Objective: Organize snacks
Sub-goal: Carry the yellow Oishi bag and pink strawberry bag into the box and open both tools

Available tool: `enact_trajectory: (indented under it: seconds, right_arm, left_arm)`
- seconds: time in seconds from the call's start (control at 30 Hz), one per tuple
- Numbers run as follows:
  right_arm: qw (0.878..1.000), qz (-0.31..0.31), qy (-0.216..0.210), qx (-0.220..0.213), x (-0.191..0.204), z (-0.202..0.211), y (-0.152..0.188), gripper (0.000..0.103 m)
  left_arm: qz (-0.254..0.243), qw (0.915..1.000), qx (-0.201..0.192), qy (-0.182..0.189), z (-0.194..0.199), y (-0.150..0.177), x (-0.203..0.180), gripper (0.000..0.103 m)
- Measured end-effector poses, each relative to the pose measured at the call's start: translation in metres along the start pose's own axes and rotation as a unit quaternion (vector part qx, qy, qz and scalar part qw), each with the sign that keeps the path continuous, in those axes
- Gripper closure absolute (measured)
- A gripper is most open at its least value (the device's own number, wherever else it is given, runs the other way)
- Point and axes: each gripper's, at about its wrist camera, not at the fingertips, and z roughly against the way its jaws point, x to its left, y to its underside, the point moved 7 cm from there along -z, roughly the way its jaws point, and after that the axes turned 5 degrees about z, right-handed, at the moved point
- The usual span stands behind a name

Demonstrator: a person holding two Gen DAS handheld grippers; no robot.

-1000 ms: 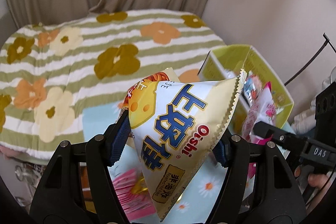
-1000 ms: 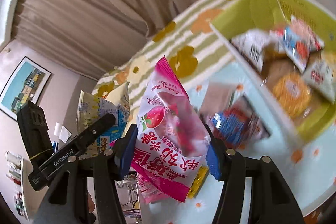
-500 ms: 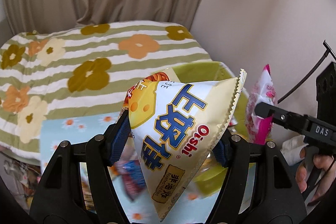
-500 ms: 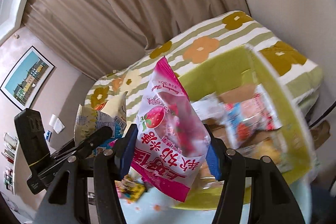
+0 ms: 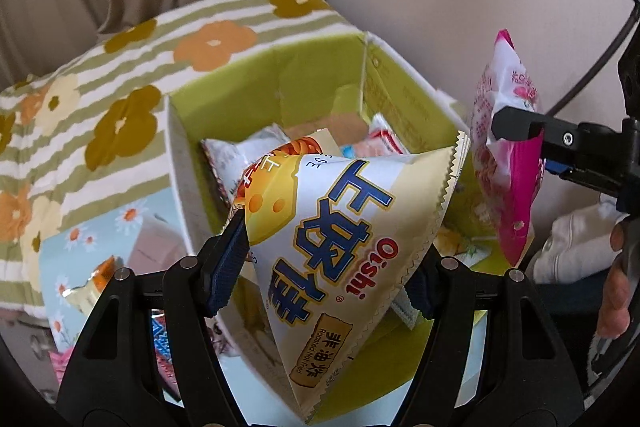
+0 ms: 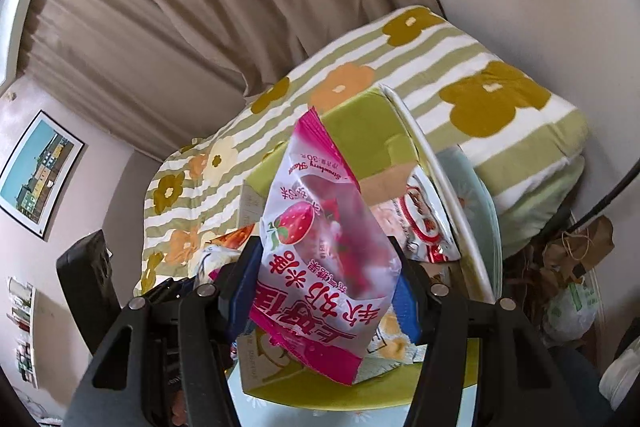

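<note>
Left tongs [image 5: 328,259] clench the cheese bag [image 5: 340,239], right tongs [image 6: 320,291] the strawberry bag [image 6: 324,267], over the green box's rim [image 5: 176,163]; only the right view shows a framed picture [image 6: 36,171], frame left.

A cream and white snack bag [image 5: 352,227] bears bold blue characters, red lettering and a yellow holed cheese picture. A second snack bag [image 6: 320,259] is bright pink with a translucent middle, a red strawberry and white characters. The open box [image 5: 280,67] is lime green inside with white edges. The bedspread [image 6: 460,67] has green and white stripes with mustard, orange and cream flowers. The curtain [image 6: 200,7] is plain taupe. Gripper pads [image 5: 226,263] are dark blue on black arms.
</note>
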Motion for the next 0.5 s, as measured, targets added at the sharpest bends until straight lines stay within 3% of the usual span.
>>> enact_trajectory:
  seconds: [0.07,0.17,0.2,0.23,0.5]
  right_arm:
    - [1.0,-0.004,0.001,0.003,-0.007,-0.002,-0.001,0.049]
    - [1.0,-0.011,0.0,0.006,-0.013,-0.006,-0.002,0.049]
    - [1.0,-0.012,0.001,0.007,-0.014,-0.007,-0.002,0.049]
    - [1.0,-0.013,0.001,0.009,-0.014,-0.008,-0.001,0.049]
    - [1.0,0.002,0.016,0.024,-0.016,-0.013,0.009,0.049]
  left_arm:
    - [-0.003,1.0,0.005,0.0,-0.002,0.003,-0.002,0.037]
    - [-0.014,0.9998,0.011,0.001,-0.005,0.004,-0.005,0.025]
    - [-0.017,0.9998,0.013,0.0,-0.005,0.005,-0.006,0.009]
    - [-0.021,0.9997,0.012,-0.003,-0.004,0.006,-0.007,0.001]
    - [-0.007,0.9997,0.021,0.008,0.012,0.021,0.003,0.001]
